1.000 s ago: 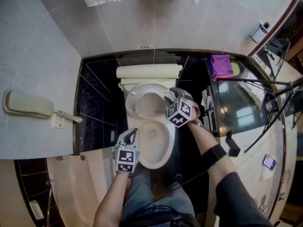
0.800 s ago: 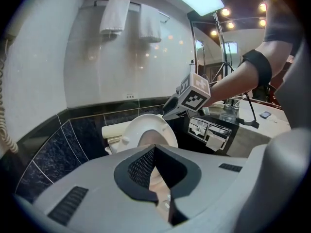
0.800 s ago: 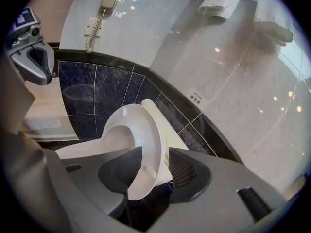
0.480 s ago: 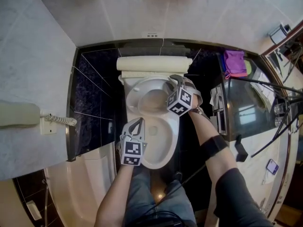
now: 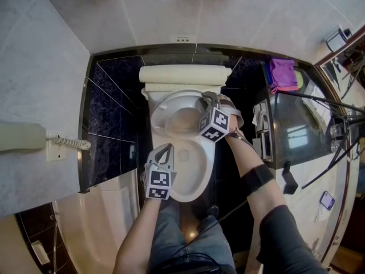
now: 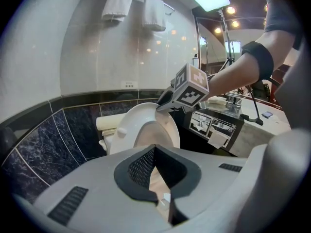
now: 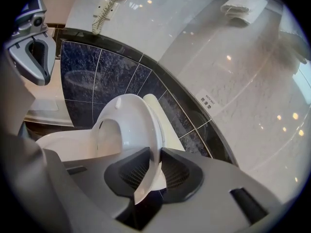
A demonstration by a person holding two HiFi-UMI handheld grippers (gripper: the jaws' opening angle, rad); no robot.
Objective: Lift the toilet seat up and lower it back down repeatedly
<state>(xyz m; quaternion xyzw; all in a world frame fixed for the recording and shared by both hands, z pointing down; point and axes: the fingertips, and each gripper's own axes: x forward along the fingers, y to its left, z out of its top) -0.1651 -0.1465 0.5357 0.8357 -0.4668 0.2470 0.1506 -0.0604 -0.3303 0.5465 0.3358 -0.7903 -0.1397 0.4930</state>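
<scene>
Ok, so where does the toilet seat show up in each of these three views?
Head view: toilet seat upper centre, raised.
Left gripper view: toilet seat at centre, tilted up.
Right gripper view: toilet seat low centre, its rim pinched by the right gripper, whose jaws have just been closing.
Shared landmark: the dark marbled tile band behind it, seen in all three views.

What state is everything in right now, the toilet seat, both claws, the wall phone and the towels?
toilet seat: raised, tilted steeply, its rim gripped.
right claw: shut on the toilet seat, its jaws have just been closing.
left claw: shut, empty.
phone handset: hung up, cord dangling.
towels: hanging.
</scene>
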